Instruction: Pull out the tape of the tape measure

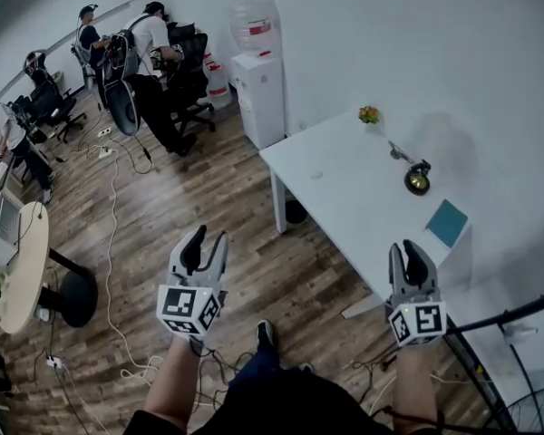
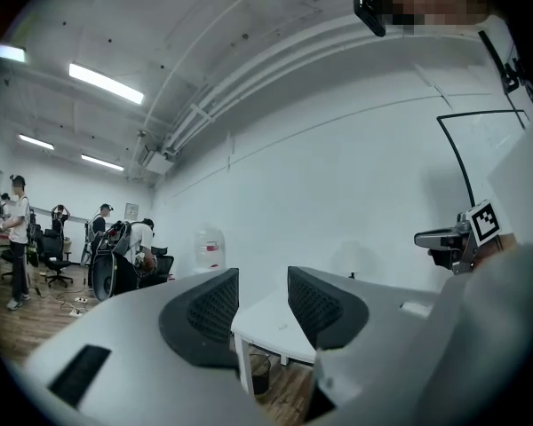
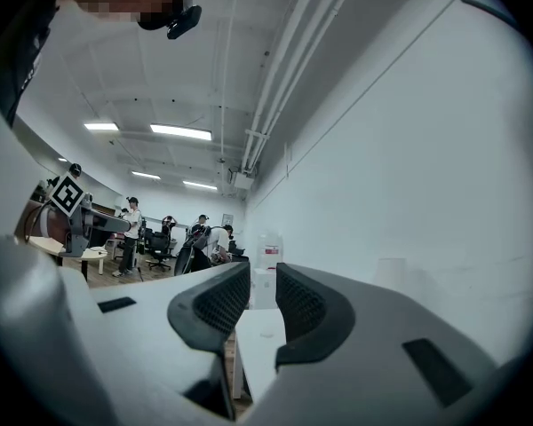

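Head view: both grippers are raised over the wood-plank floor [image 1: 254,243], short of the white rectangular table [image 1: 344,198]. The left gripper [image 1: 206,241] is well clear of the table; the right gripper [image 1: 406,254] is near its closest corner. The round dark tape measure with a brass-yellow face [image 1: 417,179] lies on the tabletop, well apart from both grippers, with a flat teal card [image 1: 447,222] on its near side. A thin grey strip runs from the case toward the far side; tape tip or strap, cannot tell. Left gripper view: left gripper [image 2: 262,298] has its jaws wide apart with nothing between them, only the table [image 2: 275,327] seen through the gap. The tape measure is too small to make out here. Right gripper view: right gripper [image 3: 262,293] has its jaws parted by a narrower gap, also empty, with the table edge [image 3: 259,344] beyond. Judgement: step 1, the approach; neither the case nor the tape is taken. The next move calls for bringing both grippers to the tabletop, 1 to pin or grasp the case, the other to pinch the tape tip, then drawing the 2 apart.
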